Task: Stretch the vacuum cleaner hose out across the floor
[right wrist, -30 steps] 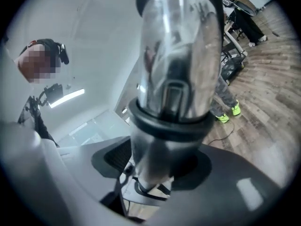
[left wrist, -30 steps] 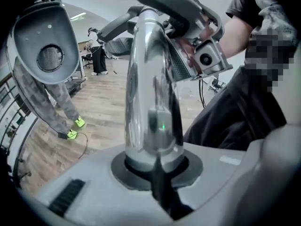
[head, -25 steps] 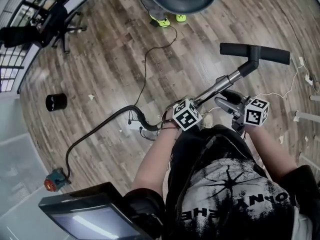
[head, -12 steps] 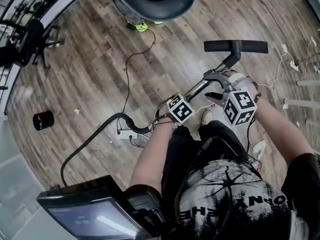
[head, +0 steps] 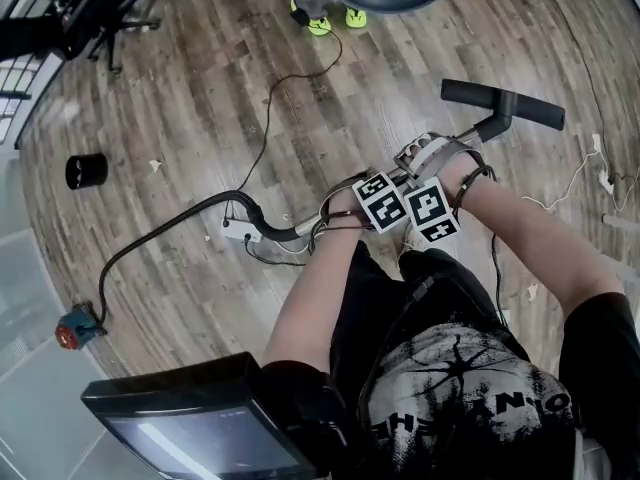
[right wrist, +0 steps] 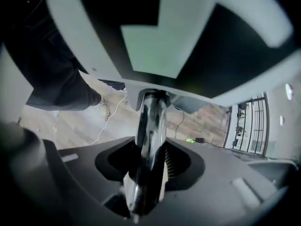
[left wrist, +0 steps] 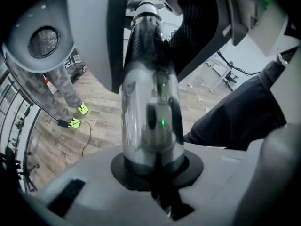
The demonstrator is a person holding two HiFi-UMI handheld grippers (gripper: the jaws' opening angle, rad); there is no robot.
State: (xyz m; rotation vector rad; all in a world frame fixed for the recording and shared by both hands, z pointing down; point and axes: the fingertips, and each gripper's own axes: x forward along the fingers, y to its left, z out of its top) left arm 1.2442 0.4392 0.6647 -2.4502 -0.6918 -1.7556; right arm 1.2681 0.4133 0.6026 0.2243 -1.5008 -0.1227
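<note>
- Underfoot on the wood floor [head: 190, 98], the black vacuum hose [head: 255, 215] starts beside the left tongs [left wrist: 155, 171], arches once, then trails left to a small red and teal object [head: 75, 330] near the pale wall edge.
- Both tongs sit side by side on the shiny metal tube [left wrist: 149, 102], which slants up-right to the black floor nozzle [head: 502, 105].
- Left tongs are clamped on the tube.
- Right tongs [right wrist: 146, 173] have just been closing. The tube stands between them, but a dark gap shows on one side, so they are not yet pressing.
- A white power strip [head: 238, 232] lies just beside the hose's arch, and a thin black cord [head: 270, 128] runs from there toward another person's neon shoes [head: 322, 24].
- A black cup [head: 86, 171] stands apart, up-left of the hose.
- A monitor [head: 190, 423] crowds the lower left, close to the person's left elbow.
- An office chair [head: 100, 8] sits in the far upper-left corner, and a white cable [head: 570, 183] straggles along the right.
- Bare floor shows between the hose, the cup and the chair.
</note>
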